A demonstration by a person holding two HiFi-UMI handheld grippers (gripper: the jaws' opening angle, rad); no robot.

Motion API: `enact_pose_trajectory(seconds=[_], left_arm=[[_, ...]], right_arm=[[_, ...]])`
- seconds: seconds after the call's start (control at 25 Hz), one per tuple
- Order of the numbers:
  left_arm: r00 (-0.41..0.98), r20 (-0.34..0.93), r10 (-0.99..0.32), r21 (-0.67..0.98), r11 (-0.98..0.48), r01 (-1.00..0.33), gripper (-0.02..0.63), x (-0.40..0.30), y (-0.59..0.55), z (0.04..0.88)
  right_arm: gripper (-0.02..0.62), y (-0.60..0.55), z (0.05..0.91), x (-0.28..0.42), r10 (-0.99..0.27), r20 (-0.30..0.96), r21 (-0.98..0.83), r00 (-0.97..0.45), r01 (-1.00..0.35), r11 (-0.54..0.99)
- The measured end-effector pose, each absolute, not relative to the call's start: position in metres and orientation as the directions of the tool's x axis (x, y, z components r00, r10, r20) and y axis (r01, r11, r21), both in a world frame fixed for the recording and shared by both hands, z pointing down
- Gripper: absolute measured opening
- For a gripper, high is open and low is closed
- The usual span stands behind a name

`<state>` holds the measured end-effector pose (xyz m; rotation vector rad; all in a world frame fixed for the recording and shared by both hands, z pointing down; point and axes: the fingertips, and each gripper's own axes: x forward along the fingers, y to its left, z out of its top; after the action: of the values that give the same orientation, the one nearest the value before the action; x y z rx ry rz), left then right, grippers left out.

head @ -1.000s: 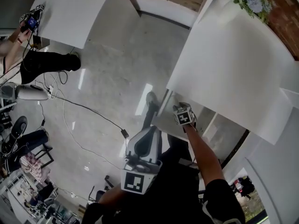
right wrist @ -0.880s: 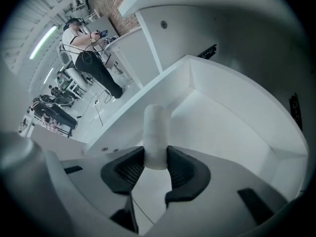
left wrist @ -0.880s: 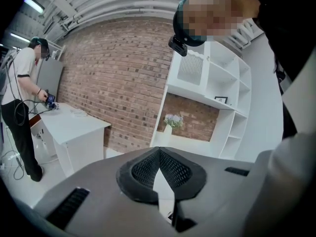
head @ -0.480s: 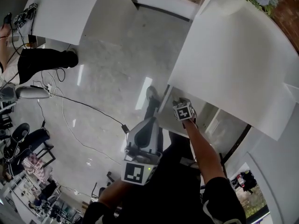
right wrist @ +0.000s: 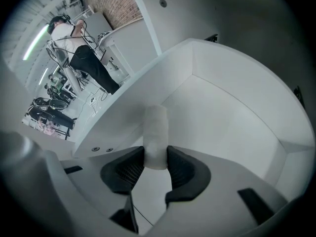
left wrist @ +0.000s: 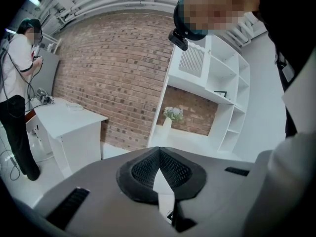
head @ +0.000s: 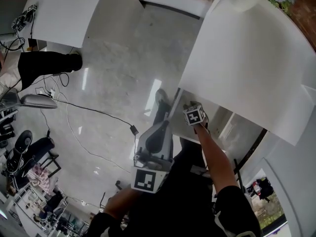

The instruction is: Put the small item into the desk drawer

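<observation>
The small item is a white cylinder standing upright between the black pads of my right gripper, which is shut on it. It hangs over the open white desk drawer, above the drawer's inside near the front wall. In the head view the right gripper's marker cube sits at the edge of the white desk top, with the jaws hidden under it. My left gripper is shut with nothing in it; it hovers lower left of the drawer and points into the room.
The drawer's front wall carries two screws. Cables trail across the glossy floor. A second white desk stands far left with a person beside it. A vase of flowers and white shelving stand at the brick wall.
The right gripper stays at the drawer with the item held. The left gripper has drifted slightly to the right. The person at the far desk has slid out of the head view.
</observation>
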<state>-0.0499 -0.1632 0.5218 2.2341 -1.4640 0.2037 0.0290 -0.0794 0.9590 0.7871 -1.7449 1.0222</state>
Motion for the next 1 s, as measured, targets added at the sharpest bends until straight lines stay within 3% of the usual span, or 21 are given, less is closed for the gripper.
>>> enact_pose_trajectory(seconds=[1.0], left_arm=[[0.447,0.357,-0.820,0.303,-0.351,-0.886,0.023,-0.045,-0.151,0.514]], right_arm=[[0.189,-0.076,0.955,0.036,-0.048,0.933,-0.298,-0.355,-0.843,0.448]])
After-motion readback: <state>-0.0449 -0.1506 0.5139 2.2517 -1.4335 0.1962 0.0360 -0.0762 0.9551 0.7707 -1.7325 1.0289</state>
